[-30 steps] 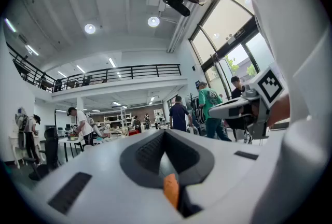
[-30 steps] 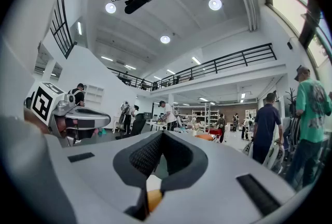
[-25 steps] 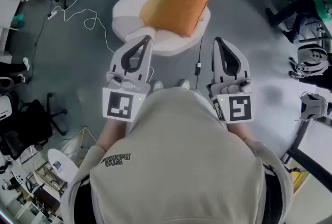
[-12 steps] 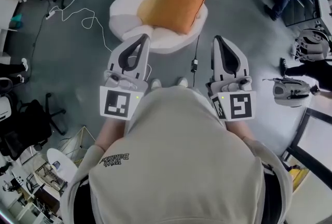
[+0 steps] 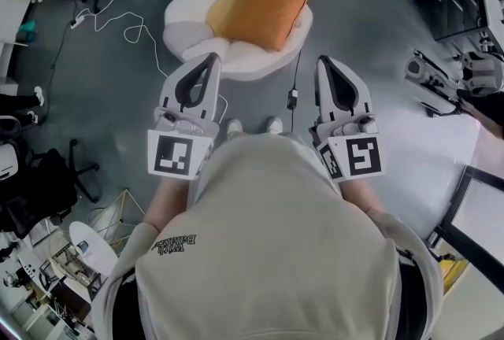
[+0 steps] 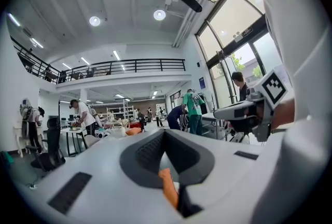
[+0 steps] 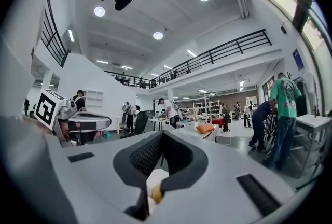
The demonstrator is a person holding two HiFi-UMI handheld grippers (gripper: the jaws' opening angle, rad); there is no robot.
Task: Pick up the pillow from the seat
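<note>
An orange square pillow (image 5: 272, 6) lies tilted on a white flower-shaped floor seat (image 5: 191, 12), leaning toward the seat's right side. Both grippers are held out in front of the person's chest, short of the seat and touching nothing. My left gripper (image 5: 211, 57) points at the seat's near left rim, jaws shut and empty. My right gripper (image 5: 324, 60) hangs over bare floor to the right of the seat, also shut and empty. In the left gripper view a strip of the pillow (image 6: 169, 190) shows through the window in the closed jaws of the left gripper (image 6: 165, 133). The right gripper (image 7: 163, 134) frames a bit of the seat (image 7: 153, 178).
A white cable (image 5: 130, 25) loops over the grey floor left of the seat. A black cable with a plug (image 5: 292, 98) runs along the seat's right side. Office chairs (image 5: 35, 189) crowd the left edge. Equipment (image 5: 435, 79) and people stand at the right.
The view and both grippers have drifted slightly forward and left toward the seat. The pillow has not moved. Both grippers have stayed shut.
</note>
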